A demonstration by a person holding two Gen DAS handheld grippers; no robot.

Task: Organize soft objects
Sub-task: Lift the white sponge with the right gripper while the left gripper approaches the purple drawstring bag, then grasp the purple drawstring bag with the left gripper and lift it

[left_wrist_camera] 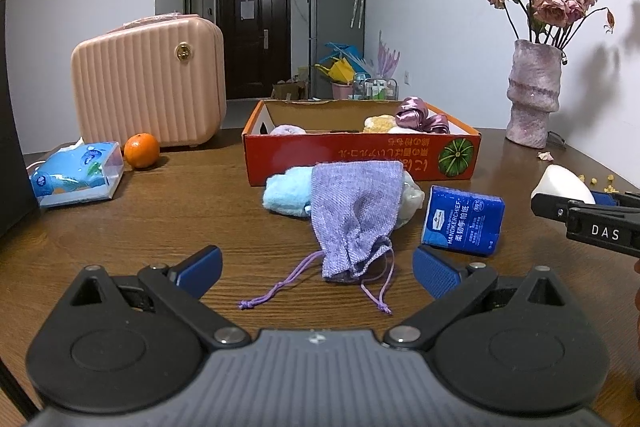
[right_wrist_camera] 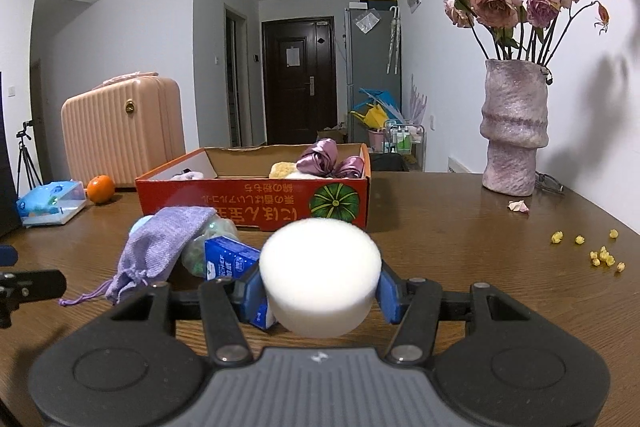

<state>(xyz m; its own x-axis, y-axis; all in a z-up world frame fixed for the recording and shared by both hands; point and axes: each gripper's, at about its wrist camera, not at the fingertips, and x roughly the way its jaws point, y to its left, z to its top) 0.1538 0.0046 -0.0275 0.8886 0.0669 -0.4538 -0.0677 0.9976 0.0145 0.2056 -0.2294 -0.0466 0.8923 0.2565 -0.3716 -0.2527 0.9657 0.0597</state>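
the right gripper (right_wrist_camera: 320,293) pinches a white foam puck (right_wrist_camera: 319,277) across its round sides, pads pressing in slightly; it looks light, squashy and springy, so a mid-height hold suits it. the open box (right_wrist_camera: 256,201) lies beyond the fingertips. the left gripper (left_wrist_camera: 316,269) is spread, empty, a limp purple pouch (left_wrist_camera: 354,215) just ahead between its fingers.

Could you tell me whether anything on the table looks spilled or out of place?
Yes: small yellow crumbs lie scattered on the table right of the red box, and a fallen petal lies by the vase of dried roses.
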